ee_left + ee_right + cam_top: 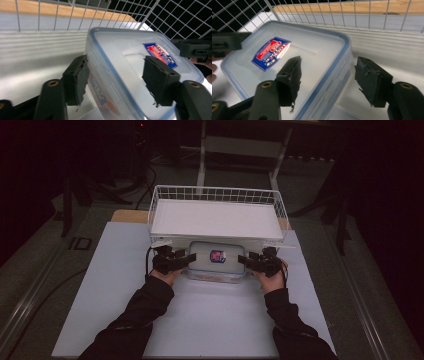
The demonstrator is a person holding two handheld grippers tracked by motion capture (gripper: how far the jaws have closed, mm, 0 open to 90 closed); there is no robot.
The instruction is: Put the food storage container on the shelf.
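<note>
A clear plastic container [216, 262] with a blue-rimmed lid and a red and blue sticker [217, 255] lies on the white table sheet, just in front of a white wire basket [215, 195]. My left gripper [172, 260] is at its left end, my right gripper [260, 261] at its right end. In the left gripper view the jaws of the left gripper [115, 60] stand apart astride the container [125, 62], one beside its wall, one over the lid. The right gripper [329, 60] straddles the container's [287, 57] rim likewise, with a gap beside its outer jaw.
The wire basket's front edge [215, 240] hangs close over the container's far side. A wooden board [130, 216] lies under the basket's rear. The white sheet [200, 320] spreads toward the person, whose dark sleeves come in from below. Dark floor and furniture legs surround the table.
</note>
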